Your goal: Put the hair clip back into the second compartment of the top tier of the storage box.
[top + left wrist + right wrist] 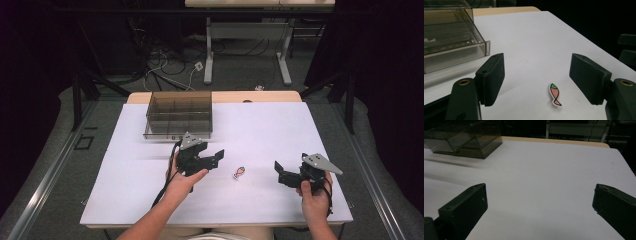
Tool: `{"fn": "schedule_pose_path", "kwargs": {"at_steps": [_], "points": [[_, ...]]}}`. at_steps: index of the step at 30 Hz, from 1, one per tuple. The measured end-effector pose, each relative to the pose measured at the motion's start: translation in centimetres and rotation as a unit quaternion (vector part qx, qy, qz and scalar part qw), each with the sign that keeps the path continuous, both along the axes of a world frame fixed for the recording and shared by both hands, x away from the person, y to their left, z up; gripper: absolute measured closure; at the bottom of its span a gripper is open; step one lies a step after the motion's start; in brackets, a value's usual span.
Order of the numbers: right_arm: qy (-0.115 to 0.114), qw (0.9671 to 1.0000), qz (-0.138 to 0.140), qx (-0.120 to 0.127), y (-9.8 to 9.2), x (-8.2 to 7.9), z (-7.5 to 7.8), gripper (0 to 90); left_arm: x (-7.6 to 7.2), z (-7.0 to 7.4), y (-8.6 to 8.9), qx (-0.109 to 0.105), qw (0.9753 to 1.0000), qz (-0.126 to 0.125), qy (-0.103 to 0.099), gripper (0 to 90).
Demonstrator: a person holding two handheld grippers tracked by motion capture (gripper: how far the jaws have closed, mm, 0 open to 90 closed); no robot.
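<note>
A small flat fish-shaped piece, pink with a green head and white rim, lies on the white table top between the two hands. In the left gripper view the fish piece rests on the table between the two black jaws, nearer the right one. My left gripper is open and hovers just left of the fish. My right gripper is open too, to the right of the fish, with bare table between its jaws.
A smoky transparent compartment box stands at the back left of the table, also seen as the box and the box. A wooden table edge runs behind. Cables and desk legs lie on the floor beyond.
</note>
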State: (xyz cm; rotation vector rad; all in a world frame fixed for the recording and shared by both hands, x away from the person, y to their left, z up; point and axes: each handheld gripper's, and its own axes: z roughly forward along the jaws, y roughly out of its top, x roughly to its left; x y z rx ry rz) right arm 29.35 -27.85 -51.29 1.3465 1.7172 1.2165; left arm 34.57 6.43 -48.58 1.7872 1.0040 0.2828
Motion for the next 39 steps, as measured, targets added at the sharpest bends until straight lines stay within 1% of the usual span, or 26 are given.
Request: {"fn": "schedule_pose_path", "kwargs": {"at_steps": [2, 3, 7, 8, 9, 10, 11, 12, 14, 16, 17, 20, 25, 29, 32, 33, 34, 36, 39], "points": [[0.003, 1.0, -0.001, -0.002, 0.0, 0.0, 0.0, 0.0, 0.0, -0.1, -0.3, 0.0, 1.0, -0.004, 0.005, 29.3], [0.003, 1.0, -0.001, -0.002, 0.0, 0.0, 0.0, 0.0, 0.1, -0.2, -0.7, -0.005, 0.9999, -0.007, 0.01, 29.3], [0.003, 1.0, -0.001, -0.003, -0.1, 0.0, 0.0, 0.0, 0.1, -0.3, -1.2, 0.0, 0.9998, -0.013, 0.016, 30.0], [0.003, 1.0, -0.001, -0.003, -0.1, 0.0, 0.0, 0.0, 0.1, -0.4, -1.5, 0.002, 0.9996, -0.014, 0.023, 30.3], [0.003, 1.0, -0.001, -0.003, -0.1, 0.0, 0.0, 0.0, 0.1, -0.4, -1.5, 0.002, 0.9996, -0.014, 0.023, 30.9], [0.003, 1.0, -0.001, -0.003, -0.1, 0.0, 0.0, 0.0, 0.1, -0.5, -1.8, 0.004, 0.9994, -0.016, 0.031, 31.4], [0.003, 1.0, -0.001, -0.003, -0.1, 0.0, 0.0, 0.0, 0.1, -0.5, -1.8, 0.004, 0.9994, -0.016, 0.031, 31.9], [0.003, 1.0, -0.001, -0.003, -0.1, 0.0, 0.0, 0.0, 0.2, -0.6, -1.8, 0.006, 0.9991, -0.018, 0.039, 32.4], [0.003, 1.0, -0.001, -0.001, -0.1, 0.0, 0.0, 0.0, 0.2, -0.8, -2.1, 0.003, 0.9987, -0.019, 0.048, 33.2], [0.003, 1.0, -0.001, -0.003, -0.1, 0.0, 0.0, 0.0, 0.4, -1.0, -2.3, 0.008, 0.9979, -0.022, 0.06, 34.0], [0.002, 1.0, -0.001, -0.002, -0.1, 0.0, 0.0, 0.0, 0.4, -1.0, -2.3, 0.008, 0.9979, -0.022, 0.06, 34.4], [0.005, 1.0, -0.001, -0.001, -0.1, 0.0, 0.0, 0.0, 0.5, -1.4, -2.6, 0.01, 0.997, -0.023, 0.074, 36.5], [0.004, 1.0, -0.001, -0.002, -0.1, 0.0, -0.1, 0.0, 0.7, -1.6, -2.9, 0.01, 0.9965, -0.024, 0.08, 38.7], [0.007, 1.0, 0.0, -0.003, -0.1, 0.0, 0.0, 0.0, 0.8, -1.9, -3.1, 0.005, 0.9957, -0.024, 0.089, 40.1], [0.007, 1.0, 0.0, -0.003, -0.1, 0.0, -0.1, 0.0, 1.0, -2.2, -3.3, 0.011, 0.9953, -0.026, 0.093, 42.0], [0.007, 1.0, 0.0, -0.003, -0.1, 0.0, -0.1, 0.0, 1.0, -2.3, -3.4, 0.007, 0.9951, -0.024, 0.095, 42.0], [0.006, 1.0, 0.0, -0.003, -0.1, 0.0, -0.1, 0.0, 1.1, -2.3, -3.4, 0.012, 0.9946, -0.028, 0.099, 42.6], [0.004, 1.0, 0.001, -0.003, -0.1, 0.1, -0.1, 0.0, 1.2, -2.5, -3.5, 0.01, 0.9941, -0.029, 0.104, 44.3], [0.004, 1.0, 0.002, -0.003, -0.1, 0.1, -0.1, 0.0, 1.3, -2.8, -3.7, 0.013, 0.9931, -0.034, 0.111, 45.2]]}}
